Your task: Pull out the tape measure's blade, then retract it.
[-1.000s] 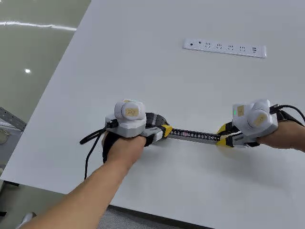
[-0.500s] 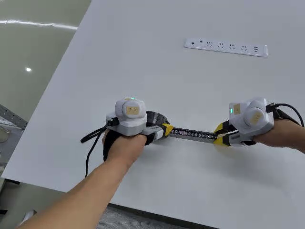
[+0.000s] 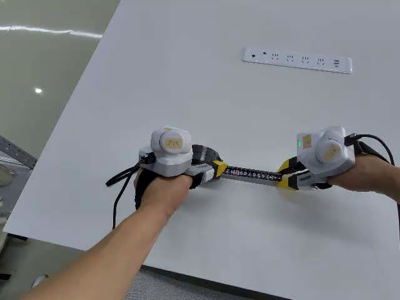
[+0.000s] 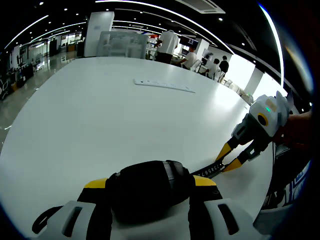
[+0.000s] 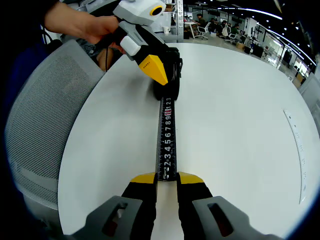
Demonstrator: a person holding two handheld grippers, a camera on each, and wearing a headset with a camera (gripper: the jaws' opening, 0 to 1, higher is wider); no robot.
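Tape measure point(image 3: 204, 156): black body, lying on the white table point(image 3: 187, 75) near its front edge, clamped between the yellow-tipped jaws of the left gripper point(image 3: 215, 169). Blade point(image 3: 253, 175): drawn out toward the person's right and running low along the tabletop; whether it touches the surface cannot be told. Its free end is pinched between the pressed-together jaws of the right gripper point(image 3: 284, 179). Change noted: against the pictures of a second and half a second ago, the right gripper stands nearer the left one and the exposed run of blade is shorter, while the left gripper and the body of the tape measure keep their place. Reading of the change: the pull-out is judged complete and the retraction under way, with the right gripper walking the blade back toward the body rather than letting it snap home; a fair length remains outside, so the task is not yet finished. Markings: in the right gripper view the blade carries black figures 2 through 9, then a red figure, probably a 10, then 1, 2, 3 toward the body. No brand name can be read on the body. Also present: a white power strip point(image 3: 297, 60) on the far part of the table, well apart from the work.
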